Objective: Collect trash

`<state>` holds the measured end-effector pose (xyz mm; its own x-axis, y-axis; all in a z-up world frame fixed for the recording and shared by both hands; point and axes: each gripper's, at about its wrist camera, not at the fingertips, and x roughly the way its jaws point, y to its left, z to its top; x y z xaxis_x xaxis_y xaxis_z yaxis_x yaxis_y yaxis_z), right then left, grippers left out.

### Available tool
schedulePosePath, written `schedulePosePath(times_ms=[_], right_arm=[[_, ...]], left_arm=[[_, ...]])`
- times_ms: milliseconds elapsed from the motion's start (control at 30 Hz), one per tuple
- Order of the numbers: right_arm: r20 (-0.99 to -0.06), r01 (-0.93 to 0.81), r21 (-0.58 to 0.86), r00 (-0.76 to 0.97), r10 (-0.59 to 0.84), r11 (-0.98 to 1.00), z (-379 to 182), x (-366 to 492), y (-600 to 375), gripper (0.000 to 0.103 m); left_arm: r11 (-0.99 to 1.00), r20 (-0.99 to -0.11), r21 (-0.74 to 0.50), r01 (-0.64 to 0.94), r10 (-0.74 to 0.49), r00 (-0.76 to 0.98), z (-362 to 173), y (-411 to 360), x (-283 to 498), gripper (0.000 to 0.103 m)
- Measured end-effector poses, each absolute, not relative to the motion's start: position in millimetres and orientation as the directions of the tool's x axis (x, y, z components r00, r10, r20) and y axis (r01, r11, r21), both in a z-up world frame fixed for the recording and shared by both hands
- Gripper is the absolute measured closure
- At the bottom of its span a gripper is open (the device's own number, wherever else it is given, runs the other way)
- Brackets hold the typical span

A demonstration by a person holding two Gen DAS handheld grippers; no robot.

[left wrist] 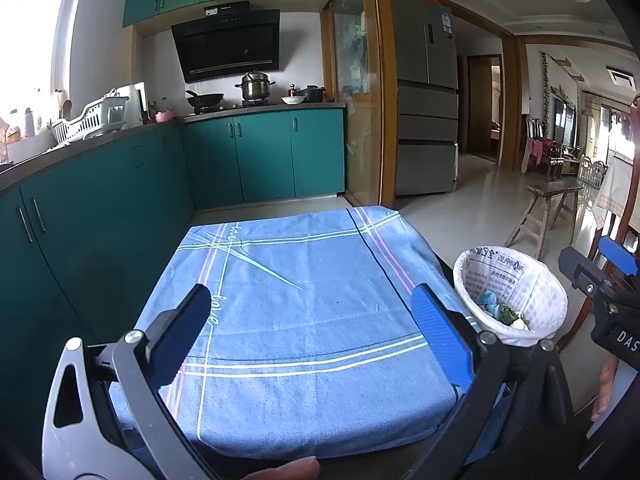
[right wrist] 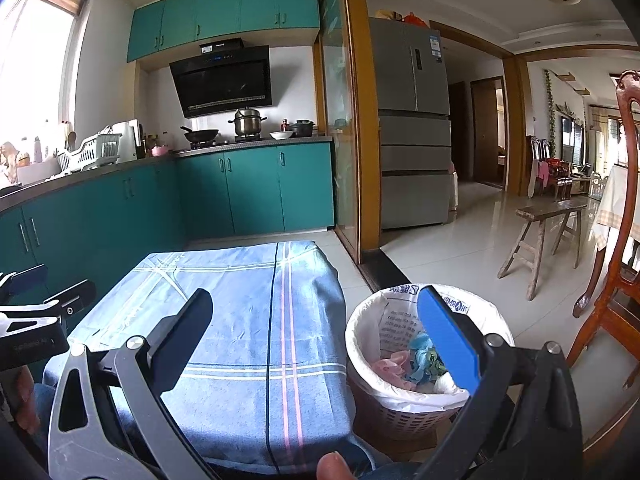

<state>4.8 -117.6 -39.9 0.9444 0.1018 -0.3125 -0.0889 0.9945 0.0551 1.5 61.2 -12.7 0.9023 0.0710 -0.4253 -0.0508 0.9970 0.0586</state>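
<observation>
Both tongs, left (left wrist: 310,334) and right (right wrist: 316,338), gape empty over the cloth (left wrist: 304,300). Crumpled scraps (right wrist: 416,360) in the bin (right wrist: 362,344) look light and soft; pinch a raised fold.

Blue cloth (left wrist: 304,304) between the left tool's fingers: cursive "love" near the left finger, a second script word further ahead, unclear. Right tool (left wrist: 612,300) body: "DAS", cut off. Bin liner (right wrist: 400,312) print mirrored, unreadable. Fridge sticker (left wrist: 447,24) too small.
</observation>
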Motion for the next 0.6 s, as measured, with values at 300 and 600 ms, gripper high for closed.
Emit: schedulePosePath(times_ms=[300, 600], right_arm=[[-0.322, -0.094, 0.057, 0.941, 0.107, 0.994, -42.7, 9.0, -117.9, 0.003], [-0.33, -0.096, 0.055, 0.938, 0.109, 0.994, -46.1, 11.2, -114.7, 0.003]], left_arm=[[0.997, -0.436, 0.062, -0.04, 0.063, 0.898, -16.7, 58.9, 4.3, 0.003], [0.997, -0.45, 0.061, -0.043, 0.066, 0.89, -20.4, 58.9, 6.9, 0.003]])
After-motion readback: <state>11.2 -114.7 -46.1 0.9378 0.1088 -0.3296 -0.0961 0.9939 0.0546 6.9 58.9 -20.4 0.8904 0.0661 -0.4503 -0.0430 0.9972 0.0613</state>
